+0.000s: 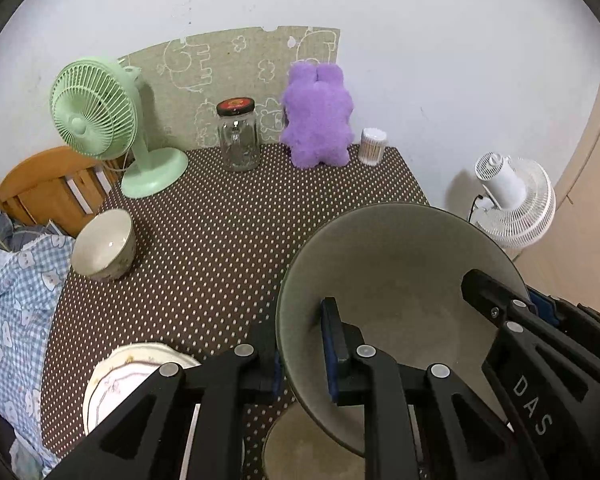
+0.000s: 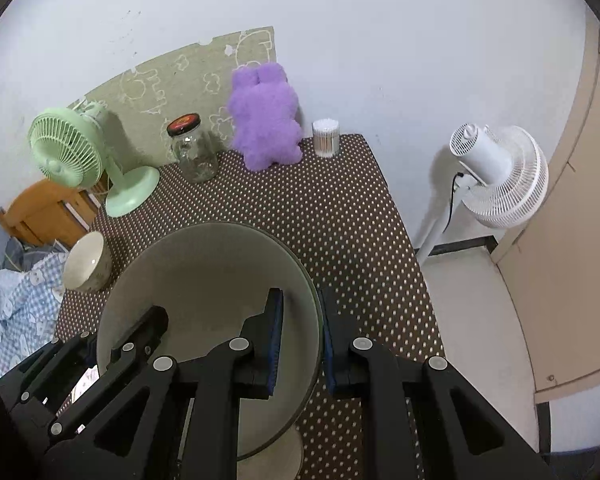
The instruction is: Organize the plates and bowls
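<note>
A large grey-green bowl [image 1: 400,280] hangs above the dotted brown tablecloth [image 1: 220,240], held by its rim from both sides. My left gripper [image 1: 304,360] is shut on the bowl's left rim, one finger inside and one outside. My right gripper [image 2: 302,340] is shut on the right rim of the same bowl [image 2: 204,280]. A small cream bowl [image 1: 104,244] stands at the table's left edge. A patterned white plate [image 1: 120,380] lies near the front left corner, partly hidden by my left gripper. A pale round shape [image 1: 296,444] shows under the big bowl; I cannot tell what it is.
Along the back of the table stand a green desk fan [image 1: 100,116], a glass jar [image 1: 238,136], a purple plush toy [image 1: 318,120] and a cotton swab tub [image 1: 373,146]. A white floor fan [image 2: 500,176] stands right of the table. A wooden chair [image 1: 48,184] and blue checked cloth [image 1: 16,300] lie left.
</note>
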`<state>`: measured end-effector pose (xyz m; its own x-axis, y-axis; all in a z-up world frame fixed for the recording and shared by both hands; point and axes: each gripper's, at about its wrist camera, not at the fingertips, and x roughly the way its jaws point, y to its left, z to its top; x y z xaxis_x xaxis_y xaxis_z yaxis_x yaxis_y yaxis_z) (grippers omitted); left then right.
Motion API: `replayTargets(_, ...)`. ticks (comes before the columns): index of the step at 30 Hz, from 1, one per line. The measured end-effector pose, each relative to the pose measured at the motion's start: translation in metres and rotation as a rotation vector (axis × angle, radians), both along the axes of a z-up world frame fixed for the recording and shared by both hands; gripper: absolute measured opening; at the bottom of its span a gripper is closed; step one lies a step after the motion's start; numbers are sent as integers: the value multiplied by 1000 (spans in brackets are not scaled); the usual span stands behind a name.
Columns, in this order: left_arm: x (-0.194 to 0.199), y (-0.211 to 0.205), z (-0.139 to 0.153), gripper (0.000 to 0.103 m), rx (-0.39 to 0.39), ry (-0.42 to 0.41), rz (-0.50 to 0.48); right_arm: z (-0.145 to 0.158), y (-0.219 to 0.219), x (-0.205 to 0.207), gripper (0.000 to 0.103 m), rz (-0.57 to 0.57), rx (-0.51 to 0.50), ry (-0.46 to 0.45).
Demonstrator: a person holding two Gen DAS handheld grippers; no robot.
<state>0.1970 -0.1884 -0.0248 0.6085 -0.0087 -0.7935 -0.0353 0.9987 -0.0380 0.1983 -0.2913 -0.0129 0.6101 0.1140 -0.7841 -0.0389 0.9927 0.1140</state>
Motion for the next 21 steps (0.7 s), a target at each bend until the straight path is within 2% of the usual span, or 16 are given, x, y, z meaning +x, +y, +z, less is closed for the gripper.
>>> replayTargets(11, -32, 11, -27, 15, -6, 62, -19, -28, 15, -38, 20, -16, -20, 59)
replayTargets(21, -44, 15, -50, 15, -12, 121, -36, -52, 20, -52, 20, -26, -42, 117)
